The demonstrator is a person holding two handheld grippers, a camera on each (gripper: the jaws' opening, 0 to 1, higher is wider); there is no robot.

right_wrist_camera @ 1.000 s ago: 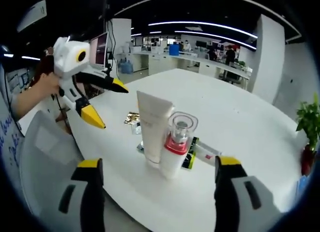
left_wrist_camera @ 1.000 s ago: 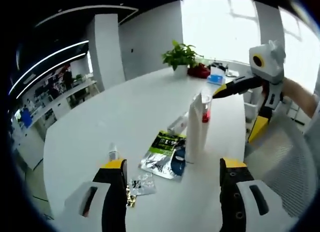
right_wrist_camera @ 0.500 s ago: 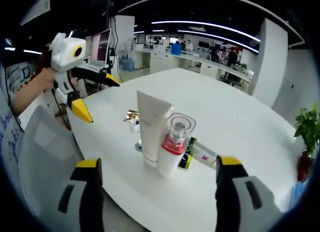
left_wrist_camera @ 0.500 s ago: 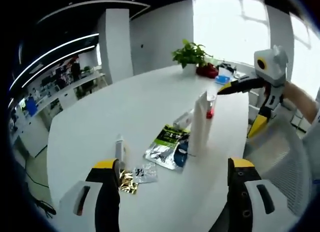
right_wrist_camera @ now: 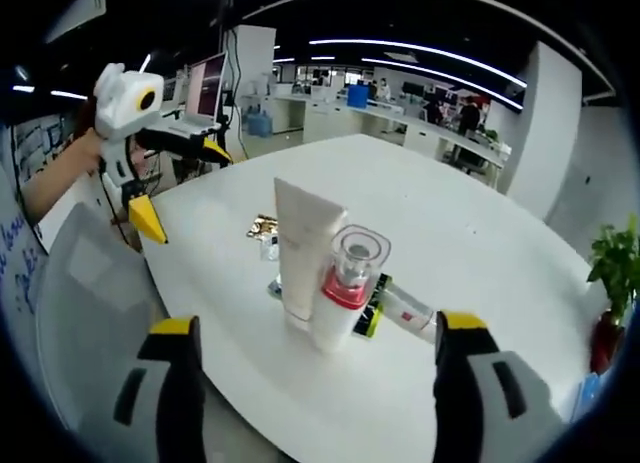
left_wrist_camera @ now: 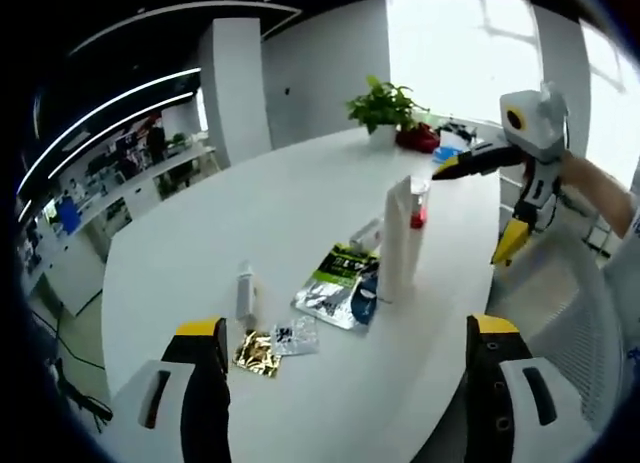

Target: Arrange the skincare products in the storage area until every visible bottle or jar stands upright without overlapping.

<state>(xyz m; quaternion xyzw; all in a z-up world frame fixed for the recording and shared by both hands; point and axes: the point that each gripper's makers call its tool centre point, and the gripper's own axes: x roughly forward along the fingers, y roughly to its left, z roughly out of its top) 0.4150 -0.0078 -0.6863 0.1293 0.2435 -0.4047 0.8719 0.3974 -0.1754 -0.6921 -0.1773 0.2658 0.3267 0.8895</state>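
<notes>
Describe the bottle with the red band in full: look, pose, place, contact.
The red-banded bottle stands upright on the white table, near the edge facing the right gripper. It has a white lower body, a red collar and a clear, glassy-looking cap with a round top. It stands close against the tall white tube, which is upright beside it; whether they touch is unclear. A green-and-black packet lies flat just behind. Neither gripper is touching it.

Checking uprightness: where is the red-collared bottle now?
In the right gripper view the red-collared bottle stands upright mid-table, beside the white tube.
</notes>
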